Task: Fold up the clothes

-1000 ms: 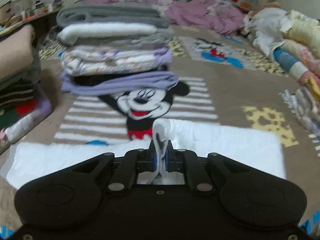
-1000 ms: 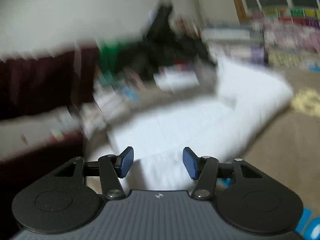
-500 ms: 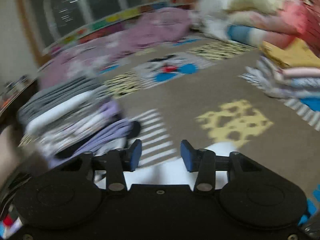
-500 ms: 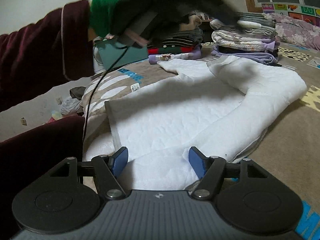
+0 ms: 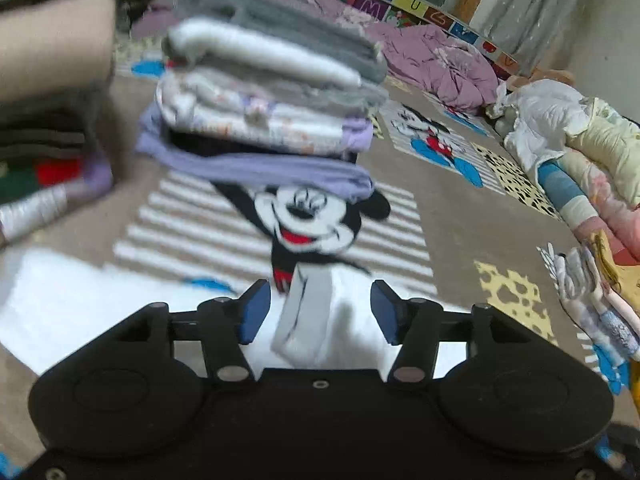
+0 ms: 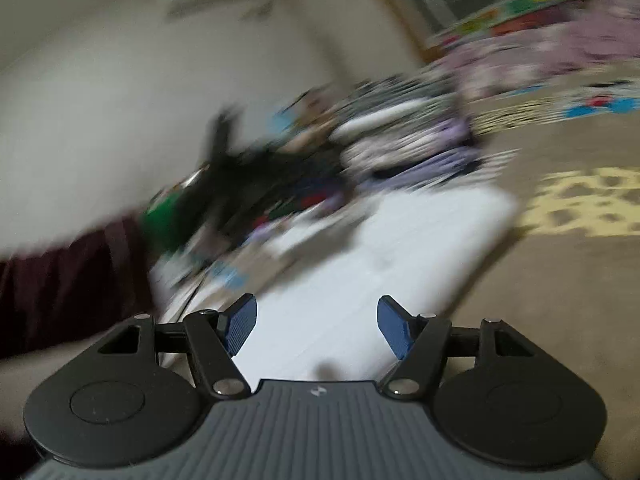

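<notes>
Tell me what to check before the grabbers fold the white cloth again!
1. Left gripper has let go: ok. Its fingers are opening, and a raised fold of the white cloth stands between them, not pinched.
2. Right gripper is free: ok. It is open above the cloth with nothing held.
3. Cloth lies flat on the carpet: cannot tell, both pictures are blurred.
4. Stack of folded clothes is out of the way: ok, it sits beyond the cloth, apart from it.
5. Person's dark red sleeve is off the cloth: cannot tell, too blurred.
</notes>
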Motion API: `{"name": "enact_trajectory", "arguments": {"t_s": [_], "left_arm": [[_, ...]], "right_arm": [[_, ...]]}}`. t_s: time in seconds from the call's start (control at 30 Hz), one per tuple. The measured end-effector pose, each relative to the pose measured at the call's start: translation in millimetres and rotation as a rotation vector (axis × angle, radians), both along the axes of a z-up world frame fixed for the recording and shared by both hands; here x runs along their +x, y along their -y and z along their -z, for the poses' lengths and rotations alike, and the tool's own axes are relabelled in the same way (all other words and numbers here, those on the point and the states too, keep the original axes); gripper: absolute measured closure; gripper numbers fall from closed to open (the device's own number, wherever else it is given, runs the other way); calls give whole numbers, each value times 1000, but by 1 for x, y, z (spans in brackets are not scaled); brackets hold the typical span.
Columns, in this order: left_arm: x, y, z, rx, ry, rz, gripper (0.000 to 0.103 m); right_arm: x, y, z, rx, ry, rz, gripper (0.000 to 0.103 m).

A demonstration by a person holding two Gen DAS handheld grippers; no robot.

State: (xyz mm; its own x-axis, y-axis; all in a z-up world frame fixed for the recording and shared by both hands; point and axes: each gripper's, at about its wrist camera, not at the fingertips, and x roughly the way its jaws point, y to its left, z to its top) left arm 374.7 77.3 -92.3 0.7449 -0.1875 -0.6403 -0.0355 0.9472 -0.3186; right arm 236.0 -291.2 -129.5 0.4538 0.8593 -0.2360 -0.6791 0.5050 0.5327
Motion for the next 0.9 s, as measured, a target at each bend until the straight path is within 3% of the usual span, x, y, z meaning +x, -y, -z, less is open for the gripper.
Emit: {"name": "enact_trajectory", "arguments": {"t_s": [0.17, 0.23, 0.27, 0.37, 0.47, 0.6, 0.77, 0.9], "left_arm": [[7, 4, 16, -59, -24, 27, 50], [4, 8, 18, -49, -23, 41, 52], [2, 11, 19, -40, -11, 46, 67], [-7, 19, 17, 14, 34, 45, 95], [-20, 28, 3, 65, 107, 45, 97], [-48, 40, -21, 89, 189, 43, 97], [-81, 35, -21, -5, 162, -15, 97], [-83, 20, 1, -55, 109, -57, 97]], "right_arm": [[41, -4, 15, -56, -70, 135, 38], [53, -2, 22, -46, -126, 146, 38], [59, -2, 25, -42, -154, 152, 38], [72, 0, 24, -11, -200, 158, 38], [85, 7, 19, 52, -223, 151, 38], [100, 4, 15, 48, -198, 163, 39], [113, 0, 14, 93, -168, 172, 39], [126, -7, 17, 128, -179, 175, 39]]}}
